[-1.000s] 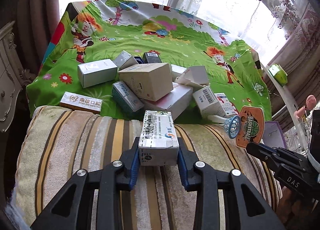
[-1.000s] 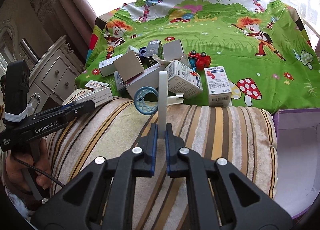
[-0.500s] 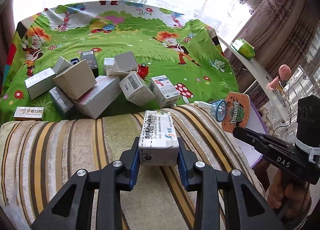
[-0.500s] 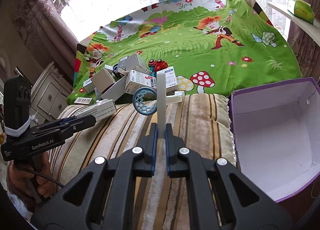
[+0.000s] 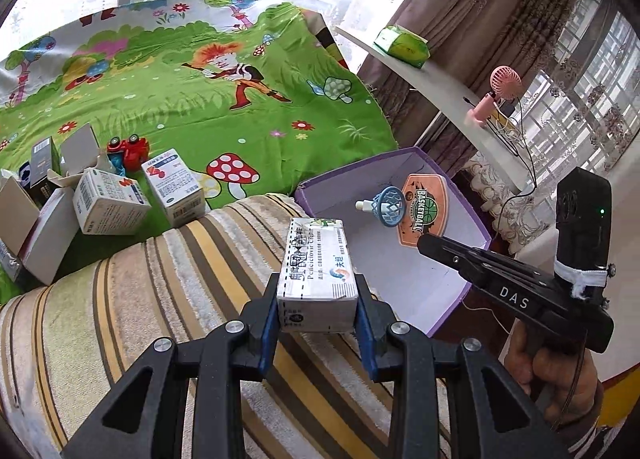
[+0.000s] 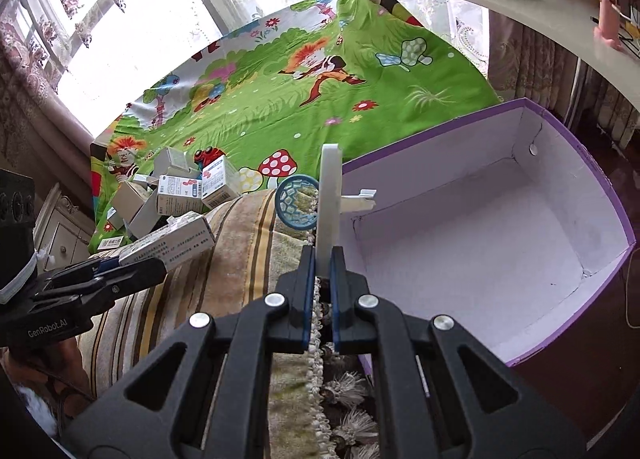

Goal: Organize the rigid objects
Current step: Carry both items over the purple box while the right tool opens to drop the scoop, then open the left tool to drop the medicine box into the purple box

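My left gripper [image 5: 318,313] is shut on a white medicine carton [image 5: 317,279], held above the striped cushion [image 5: 160,299] near the purple box [image 5: 472,227]. My right gripper [image 6: 323,259] is shut on the edge of a toy basketball backboard [image 6: 329,195] with a blue hoop [image 6: 296,201], at the left rim of the open purple box [image 6: 480,235]. In the left wrist view the backboard [image 5: 424,209] and hoop [image 5: 390,205] hang over the box. The left gripper and carton [image 6: 168,241] show in the right wrist view.
A pile of cartons [image 5: 108,199] and a red toy car [image 5: 130,151] lie on the green cartoon cloth [image 5: 200,99]. A white shelf [image 5: 432,87] holds a green packet [image 5: 404,45] and a pink fan [image 5: 496,95]. Curtains and windows stand behind.
Both grippers have swung right with their loads. The purple box is now near; the backboard has come over its left rim and the carton close to its near corner.
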